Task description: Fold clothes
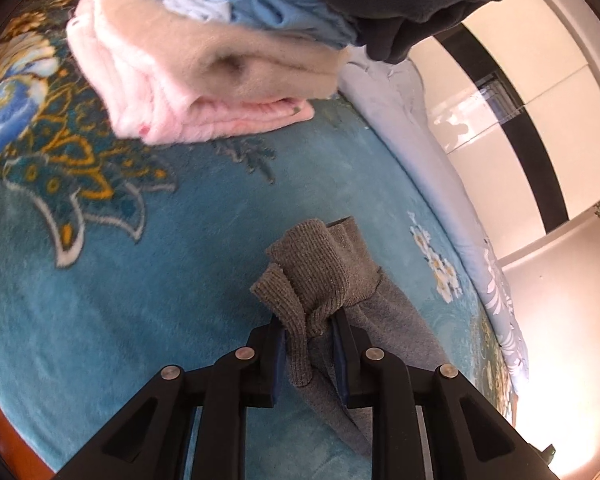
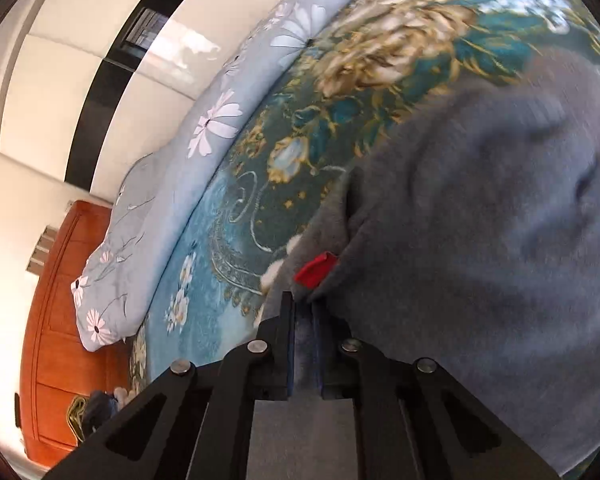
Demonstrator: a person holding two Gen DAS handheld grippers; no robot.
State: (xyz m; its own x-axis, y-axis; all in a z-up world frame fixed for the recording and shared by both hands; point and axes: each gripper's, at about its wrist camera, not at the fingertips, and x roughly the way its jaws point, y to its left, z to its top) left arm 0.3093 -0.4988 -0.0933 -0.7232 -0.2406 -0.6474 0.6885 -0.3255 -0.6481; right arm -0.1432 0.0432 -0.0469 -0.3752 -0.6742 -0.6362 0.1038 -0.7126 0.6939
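Note:
My left gripper (image 1: 309, 322) is shut on the ribbed cuff of a grey garment (image 1: 320, 272), held just above the teal floral blanket (image 1: 140, 300); the grey cloth trails down to the right behind the fingers. My right gripper (image 2: 304, 312) is shut on the edge of the same grey garment (image 2: 480, 240), which fills the right half of that view. A small red tag (image 2: 315, 269) sits on the cloth just beyond the fingertips.
A stack of folded clothes (image 1: 204, 72) in pink, beige, blue and dark grey lies on the blanket at the top of the left wrist view. A grey flowered quilt (image 2: 204, 152) runs along the blanket's edge. An orange wooden cabinet (image 2: 60, 320) stands beyond.

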